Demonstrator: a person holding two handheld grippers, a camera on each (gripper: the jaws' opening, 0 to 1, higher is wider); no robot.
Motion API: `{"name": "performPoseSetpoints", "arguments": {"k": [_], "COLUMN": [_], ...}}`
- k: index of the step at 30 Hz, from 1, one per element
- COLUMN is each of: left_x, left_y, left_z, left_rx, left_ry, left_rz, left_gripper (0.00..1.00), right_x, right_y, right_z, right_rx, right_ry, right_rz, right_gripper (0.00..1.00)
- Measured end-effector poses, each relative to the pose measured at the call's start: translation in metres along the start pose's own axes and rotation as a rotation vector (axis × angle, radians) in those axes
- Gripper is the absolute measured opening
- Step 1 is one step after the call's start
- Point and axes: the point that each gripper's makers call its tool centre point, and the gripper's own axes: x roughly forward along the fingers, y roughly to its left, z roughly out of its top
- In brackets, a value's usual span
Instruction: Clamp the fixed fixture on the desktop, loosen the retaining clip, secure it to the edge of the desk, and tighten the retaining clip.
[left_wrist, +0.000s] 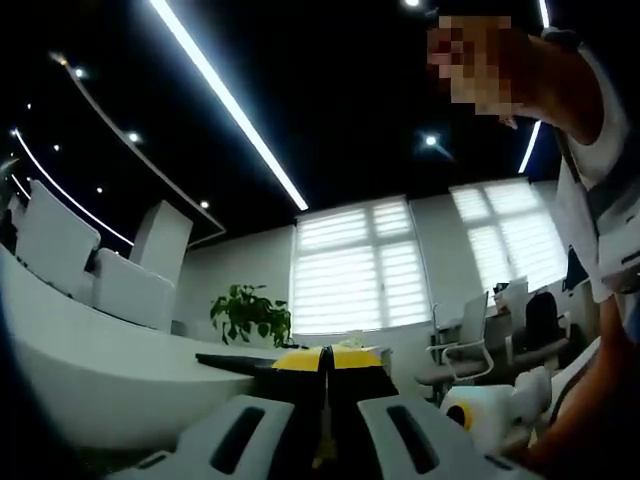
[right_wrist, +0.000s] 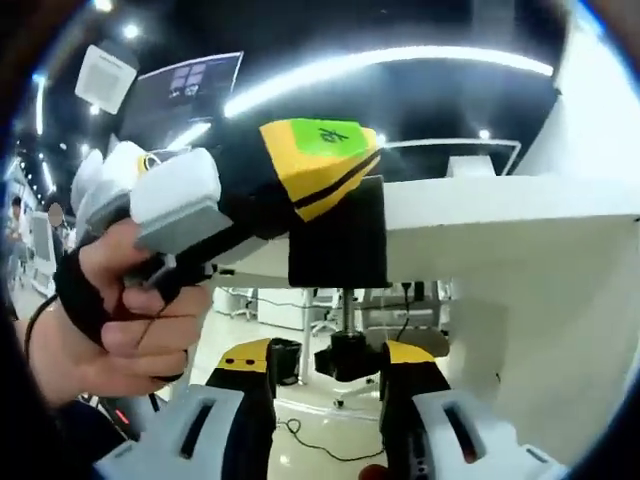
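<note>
The clamp (right_wrist: 335, 245) is seen in the right gripper view as a black plate hung on the front edge of the white desk (right_wrist: 500, 215). It is held from above by the left gripper (right_wrist: 345, 175), which is held in a hand (right_wrist: 140, 320). One thin screw (right_wrist: 347, 305) is seen under the desk edge, with one black knob (right_wrist: 350, 356) at its end. The knob is found between the two yellow-tipped jaws of the right gripper (right_wrist: 328, 362). These jaws are held apart. A gap is seen on the knob's left side, but it cannot be told if the other jaw is touching it. Open room is seen under the desk, down to the floor, where a cable (right_wrist: 300, 435) is lying.

In the left gripper view, the left gripper (left_wrist: 325, 360) is seen with its jaws almost together, and the flat black clamp (left_wrist: 240, 362) is pinched between them. The rounded desk (left_wrist: 90, 350) edge is seen to the left, with open room past it. The screw and knob are hidden here. Two windows (left_wrist: 350, 265) with blinds are seen far off, with one green plant (left_wrist: 250, 315) and an office chair (left_wrist: 465, 345). A person (left_wrist: 600, 130) is seen close on the right.
</note>
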Motion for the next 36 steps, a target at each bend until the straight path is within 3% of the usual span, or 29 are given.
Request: {"name": "performPoseSetpoints", "arguments": {"k": [3, 8, 10, 12, 16, 20, 30, 36], "left_x": [0.000, -0.001, -0.002, -0.002, -0.003, -0.003, -0.003, -0.002], "left_y": [0.000, 0.000, 0.000, -0.001, 0.000, 0.000, -0.001, -0.001], "left_z": [0.000, 0.001, 0.001, 0.000, -0.001, -0.001, -0.002, -0.003], "left_rx": [-0.003, -0.006, -0.015, -0.006, -0.013, -0.015, -0.010, -0.007], "left_ry": [-0.001, -0.012, -0.017, -0.007, -0.012, -0.009, -0.014, -0.006], "left_rz": [0.000, -0.005, -0.010, -0.012, -0.012, -0.012, -0.013, -0.013], "left_gripper": [0.02, 0.02, 0.02, 0.02, 0.02, 0.02, 0.02, 0.02], "right_x": [0.003, 0.001, -0.001, 0.000, 0.005, 0.008, 0.007, 0.007], "right_y": [-0.009, -0.006, -0.004, 0.000, 0.004, 0.003, 0.002, -0.001], "right_z": [-0.003, -0.003, -0.003, -0.002, -0.005, -0.005, -0.005, -0.005], "right_rx": [-0.011, -0.022, -0.012, -0.019, 0.032, -0.006, 0.078, 0.021], "right_ry": [0.015, 0.001, -0.002, -0.007, 0.024, 0.064, 0.010, 0.000], "right_rz": [-0.037, -0.021, 0.019, 0.095, 0.370, 0.495, 0.480, 0.371], "right_gripper": [0.25, 0.24, 0.24, 0.24, 0.24, 0.24, 0.24, 0.29]}}
